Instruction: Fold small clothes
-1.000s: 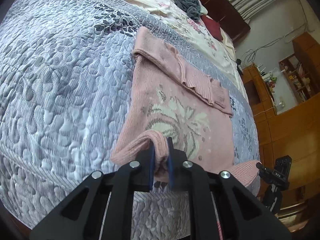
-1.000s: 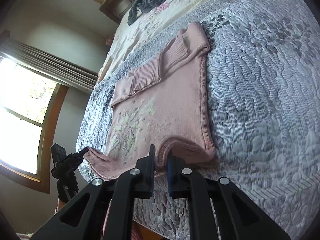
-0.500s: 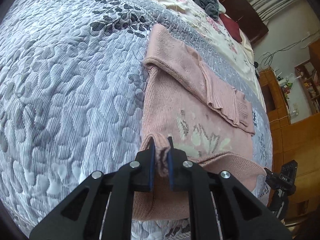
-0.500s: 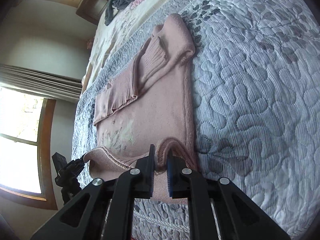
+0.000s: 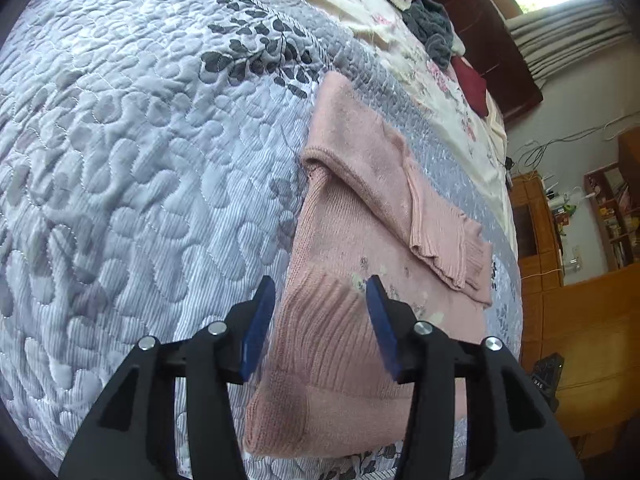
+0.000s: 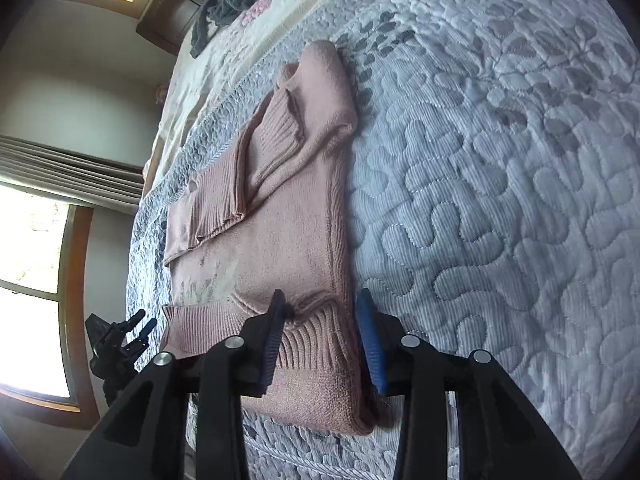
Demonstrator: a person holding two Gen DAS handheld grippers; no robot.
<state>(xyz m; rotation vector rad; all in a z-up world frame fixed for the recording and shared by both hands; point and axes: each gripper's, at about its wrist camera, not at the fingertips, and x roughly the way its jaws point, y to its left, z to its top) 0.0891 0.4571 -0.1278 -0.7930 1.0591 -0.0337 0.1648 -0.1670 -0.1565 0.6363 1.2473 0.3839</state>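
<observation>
A small pink knit sweater [image 5: 352, 236] lies flat on the grey quilted bedspread [image 5: 132, 152], sleeves folded across its upper body. Its ribbed hem is folded up over the lower part and covers most of the pale flower pattern. My left gripper [image 5: 318, 300] is open, its blue pads either side of the folded hem's left corner. In the right wrist view the same sweater [image 6: 288, 200] shows its hem fold near the bed's edge. My right gripper [image 6: 320, 316] is open too, straddling the hem's right corner with the knit loose between the pads.
A dark grey garment [image 5: 424, 20] and a dark red cushion [image 5: 472, 84] lie near the wooden headboard on a floral sheet. Wooden cabinets and shelves [image 5: 600, 208] stand past the bed. A black tripod-mounted device [image 6: 116, 336] stands by the window side.
Both grippers carried the sweater's hem up over its body, then opened and let it go. The hem now rests folded on the sweater.
</observation>
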